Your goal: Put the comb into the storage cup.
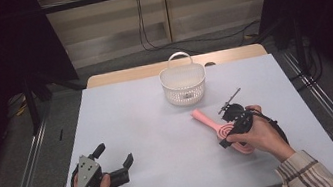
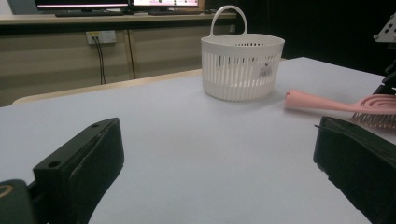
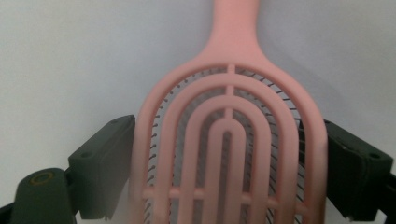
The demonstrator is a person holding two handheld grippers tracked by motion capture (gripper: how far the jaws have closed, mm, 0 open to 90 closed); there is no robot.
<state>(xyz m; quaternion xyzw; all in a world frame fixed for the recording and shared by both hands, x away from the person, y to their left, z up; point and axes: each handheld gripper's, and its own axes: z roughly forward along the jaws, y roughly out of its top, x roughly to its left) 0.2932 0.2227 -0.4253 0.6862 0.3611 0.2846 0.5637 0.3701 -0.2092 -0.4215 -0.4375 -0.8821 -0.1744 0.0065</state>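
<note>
From the high view, the right gripper (image 1: 234, 124) sits over the head of a pink plastic hairbrush with a vented, looped head and a straight handle (image 1: 207, 120), which lies flat on the pale grey-white table top (image 1: 139, 128); the handle runs out ahead of the gripper towards a white slotted plastic basket with an arched carrying handle (image 1: 183, 84) standing farther ahead, well apart from the brush. The person's right hand (image 1: 257, 137) covers the jaws there, so their stance cannot be told from above. The left gripper (image 1: 115, 165), well off to the left of the brush, rests low near the table's near edge with its jaws spread wide and nothing between them. The left gripper view looks out between those two spread black jaws across bare table: the basket stands ahead and slightly to the right, and the brush lies to the right, its bristles (image 2: 376, 120) visible under the pink head, pointing down at the table, which the high view cannot show. The right gripper view brings the brush head close: the two black jaws flank its widest part, each right against a pink outer edge, and whether they squeeze it or merely touch cannot be told.
</note>
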